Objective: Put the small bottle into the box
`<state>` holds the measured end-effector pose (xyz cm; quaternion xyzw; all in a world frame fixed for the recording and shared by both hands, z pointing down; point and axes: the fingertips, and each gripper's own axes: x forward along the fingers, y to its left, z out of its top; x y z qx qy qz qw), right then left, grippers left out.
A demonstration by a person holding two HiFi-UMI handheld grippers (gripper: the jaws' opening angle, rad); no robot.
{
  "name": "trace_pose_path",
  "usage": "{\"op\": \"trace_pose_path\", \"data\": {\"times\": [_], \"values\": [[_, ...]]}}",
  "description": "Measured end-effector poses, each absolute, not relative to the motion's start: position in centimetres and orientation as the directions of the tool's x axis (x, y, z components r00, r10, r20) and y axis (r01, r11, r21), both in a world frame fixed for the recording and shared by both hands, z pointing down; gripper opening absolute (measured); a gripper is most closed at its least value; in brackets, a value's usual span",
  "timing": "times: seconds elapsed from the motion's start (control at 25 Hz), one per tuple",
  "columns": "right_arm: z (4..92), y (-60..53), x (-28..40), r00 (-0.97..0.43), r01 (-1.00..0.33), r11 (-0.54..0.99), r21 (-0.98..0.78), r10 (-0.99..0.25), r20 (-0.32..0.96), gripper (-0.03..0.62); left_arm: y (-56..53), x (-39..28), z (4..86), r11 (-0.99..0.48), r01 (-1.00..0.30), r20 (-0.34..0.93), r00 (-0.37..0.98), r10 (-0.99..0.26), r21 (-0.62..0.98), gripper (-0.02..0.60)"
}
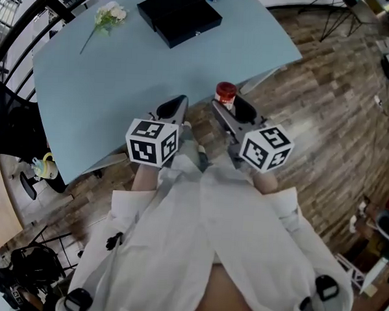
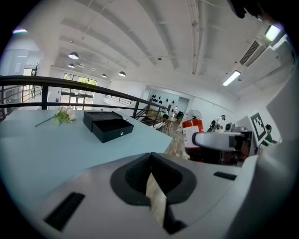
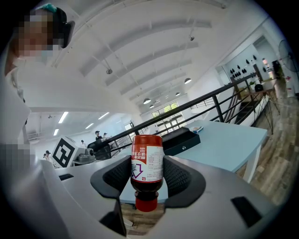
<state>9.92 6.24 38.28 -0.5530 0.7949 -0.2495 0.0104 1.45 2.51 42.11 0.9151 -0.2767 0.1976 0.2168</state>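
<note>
The right hand-held gripper (image 3: 147, 173) is pinching the bottle (image 3: 147, 168). Its two jaws press on the bottle's sides. The bottle is small and dark red with a white label. In the right gripper view its red cap points down.

From the head view, the bottle (image 1: 226, 93) sits in the right hand-held gripper (image 1: 231, 104), up in the air right at the near edge of the table (image 1: 120, 83). It is not touching the table.

The box (image 1: 180, 15) is black and it is open, with its lid laid back. It sits on the far side of the table, well apart from the bottle. A flower (image 1: 108, 16) lies on the table to the left of the box.

The left hand-held gripper (image 2: 150, 161) has its jaws pressed together, with nothing between them. It is held just beside the right one, over the near edge of the table. The left gripper view shows the box (image 2: 108, 125) and the flower (image 2: 62, 115) far off on the table, and the bottle (image 2: 191, 133) off to the right.

A wood floor (image 1: 327, 113) lies beside the table.
</note>
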Motion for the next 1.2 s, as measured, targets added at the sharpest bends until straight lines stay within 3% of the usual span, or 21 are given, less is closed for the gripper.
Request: {"op": "trace_pose_path", "data": {"times": [0.56, 1.2], "values": [[40.0, 2.2, 13.2, -0.378, -0.872, 0.231, -0.431, -0.878, 0.293, 0.204, -2.4, 4.8, 43.4, -0.737, -0.595, 0.484, 0.772, -0.412, 0.32, 0.005], [39.1, -13.7, 16.5, -0.449, -0.855, 0.307, -0.418, -0.841, 0.301, 0.204, -17.4, 7.7, 42.8, -0.677, -0.648, 0.474, 0.746, -0.468, 0.35, 0.005]]}}
